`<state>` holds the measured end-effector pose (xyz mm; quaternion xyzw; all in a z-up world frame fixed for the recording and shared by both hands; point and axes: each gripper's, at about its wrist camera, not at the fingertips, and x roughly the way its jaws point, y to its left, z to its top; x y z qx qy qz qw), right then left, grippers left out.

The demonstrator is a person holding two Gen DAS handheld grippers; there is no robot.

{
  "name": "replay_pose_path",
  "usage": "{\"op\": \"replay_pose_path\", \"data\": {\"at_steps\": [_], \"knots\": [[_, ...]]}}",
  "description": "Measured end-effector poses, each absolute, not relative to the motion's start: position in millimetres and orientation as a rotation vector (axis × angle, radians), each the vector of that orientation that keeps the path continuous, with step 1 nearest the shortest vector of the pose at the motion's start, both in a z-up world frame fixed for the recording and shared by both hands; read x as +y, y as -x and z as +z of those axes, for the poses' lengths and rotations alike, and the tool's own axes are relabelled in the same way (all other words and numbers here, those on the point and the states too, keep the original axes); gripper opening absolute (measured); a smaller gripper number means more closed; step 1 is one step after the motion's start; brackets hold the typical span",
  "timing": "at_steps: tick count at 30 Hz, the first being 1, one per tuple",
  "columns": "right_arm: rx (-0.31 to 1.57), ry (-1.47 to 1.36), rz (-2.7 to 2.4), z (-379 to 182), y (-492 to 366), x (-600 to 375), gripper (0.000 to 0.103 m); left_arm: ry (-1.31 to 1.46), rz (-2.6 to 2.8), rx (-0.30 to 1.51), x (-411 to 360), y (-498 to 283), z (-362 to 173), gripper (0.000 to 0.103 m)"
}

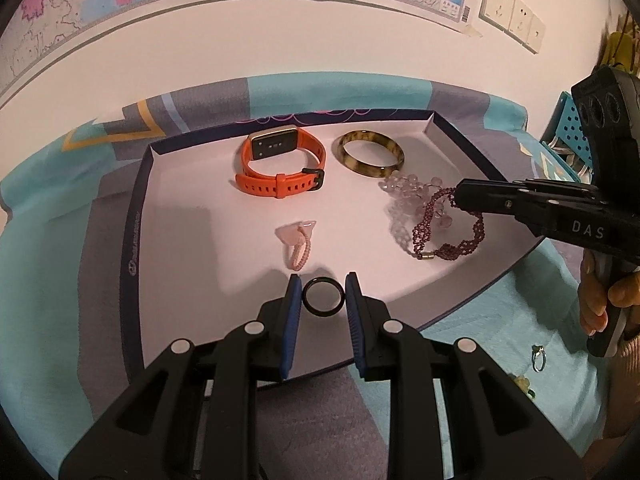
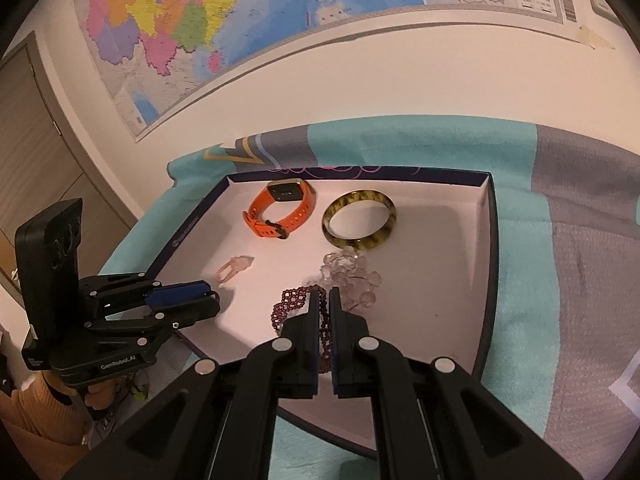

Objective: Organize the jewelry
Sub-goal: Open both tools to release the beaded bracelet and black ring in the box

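A shallow white tray (image 1: 172,216) with a dark rim lies on a teal and grey cloth. In it are an orange watch (image 1: 280,164), a tortoiseshell bangle (image 1: 370,152), a clear bead bracelet (image 1: 404,192), a pink ring (image 1: 298,244) and a purple beaded bracelet (image 1: 448,228). My left gripper (image 1: 322,294) holds a black ring (image 1: 323,296) between its blue pads, low over the tray's near part. My right gripper (image 2: 325,300) is shut on the purple beaded bracelet (image 2: 296,300), which rests on the tray floor. The right gripper also shows in the left wrist view (image 1: 460,196).
A silver ring (image 1: 538,358) and a small greenish piece (image 1: 522,384) lie on the cloth right of the tray. A blue perforated basket (image 1: 572,136) stands at the far right. A wall with a map (image 2: 200,20) and sockets (image 1: 512,14) is behind the table.
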<state>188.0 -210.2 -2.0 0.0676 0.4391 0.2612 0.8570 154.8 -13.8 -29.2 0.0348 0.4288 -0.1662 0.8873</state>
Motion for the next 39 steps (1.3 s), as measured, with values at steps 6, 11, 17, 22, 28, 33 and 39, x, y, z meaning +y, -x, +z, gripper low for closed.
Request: {"op": "replay_pose_path", "data": {"at_steps": [6,11,17,22,28,33,39], "knots": [[0.936,-0.150,0.535,-8,-192,-211,0.005,-0.064,-0.338,0.898,-15,-157,-29,0.023],[0.943,-0.146,0.528,-11,-193,-210,0.007,-0.060,-0.335,0.901,-16,-158,-29,0.025],[0.939,-0.133,0.498,-13,-193,-211,0.011,-0.053,-0.321,0.900,-15,-161,-30,0.028],[0.934,-0.132,0.477,-11,-191,-214,0.018,-0.067,-0.322,0.879,-17,-155,-26,0.041],[0.888,-0.132,0.469,5,-179,-219,0.030,-0.052,-0.296,0.817,-7,-138,-8,0.048],[0.849,-0.117,0.489,20,-157,-220,0.038,-0.034,-0.278,0.767,6,-119,8,0.052],[0.841,-0.085,0.531,26,-121,-221,0.038,-0.052,-0.268,0.718,16,-93,20,0.057]]}}
